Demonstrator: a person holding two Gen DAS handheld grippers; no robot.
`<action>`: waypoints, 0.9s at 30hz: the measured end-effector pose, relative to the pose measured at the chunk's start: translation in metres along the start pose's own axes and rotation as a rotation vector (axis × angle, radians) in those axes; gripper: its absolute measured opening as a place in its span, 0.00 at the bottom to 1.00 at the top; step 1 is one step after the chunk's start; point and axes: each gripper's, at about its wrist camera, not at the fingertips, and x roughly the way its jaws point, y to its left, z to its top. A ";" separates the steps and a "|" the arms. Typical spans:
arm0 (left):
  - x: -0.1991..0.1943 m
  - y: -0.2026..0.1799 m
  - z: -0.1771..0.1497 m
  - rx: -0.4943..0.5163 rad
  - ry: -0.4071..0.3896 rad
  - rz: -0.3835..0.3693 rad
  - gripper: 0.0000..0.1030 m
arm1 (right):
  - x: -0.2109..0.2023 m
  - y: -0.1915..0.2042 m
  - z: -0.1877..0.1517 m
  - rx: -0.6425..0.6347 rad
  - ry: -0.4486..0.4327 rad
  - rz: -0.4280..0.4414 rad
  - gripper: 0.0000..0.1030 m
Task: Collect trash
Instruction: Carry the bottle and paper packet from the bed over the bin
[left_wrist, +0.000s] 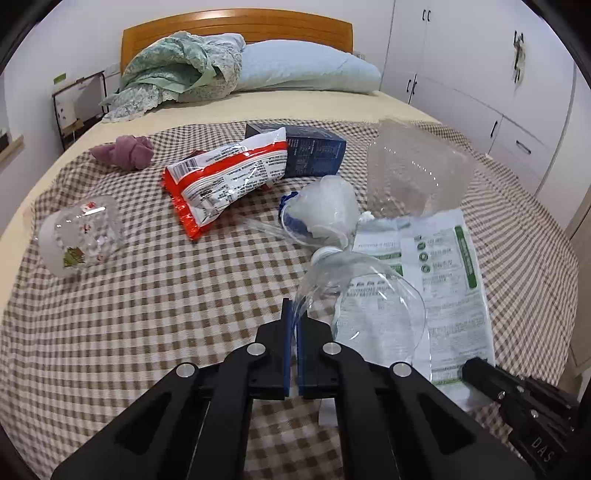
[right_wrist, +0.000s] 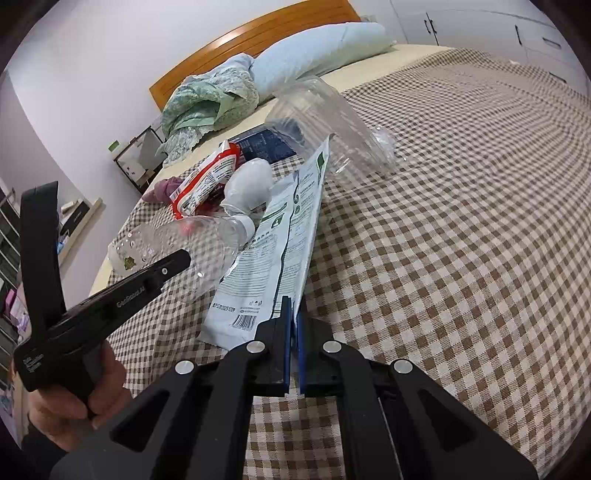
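Note:
Trash lies scattered on the checked bedspread (left_wrist: 166, 295). My left gripper (left_wrist: 293, 314) is shut, its blue pads pinching the edge of a crushed clear plastic bottle (left_wrist: 373, 299) with a white cap. Seen in the right wrist view, the left gripper (right_wrist: 183, 258) reaches that bottle (right_wrist: 210, 240) from the left. My right gripper (right_wrist: 293, 310) is shut on the near corner of a flat white and green bag (right_wrist: 273, 251). This bag (left_wrist: 443, 277) lies right of the bottle, with the right gripper (left_wrist: 469, 369) at its near edge.
Farther back lie a red and white snack bag (left_wrist: 225, 177), a dark blue box (left_wrist: 314, 151), a white tied bag (left_wrist: 325, 206), a clear tub (left_wrist: 413, 173) and a clear cup (left_wrist: 81, 232) at the left. A purple cloth (left_wrist: 125, 151), pillow (left_wrist: 303, 66) and wardrobe (left_wrist: 480, 74) stand behind.

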 end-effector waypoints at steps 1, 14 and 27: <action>-0.003 -0.001 -0.001 0.006 0.003 0.014 0.00 | -0.001 0.002 0.000 -0.005 -0.001 0.000 0.03; -0.078 -0.022 -0.024 0.023 -0.048 0.095 0.00 | -0.055 0.032 -0.011 -0.090 -0.070 -0.063 0.02; -0.181 -0.098 -0.060 0.082 -0.132 -0.003 0.00 | -0.172 -0.027 -0.060 -0.200 -0.128 -0.271 0.01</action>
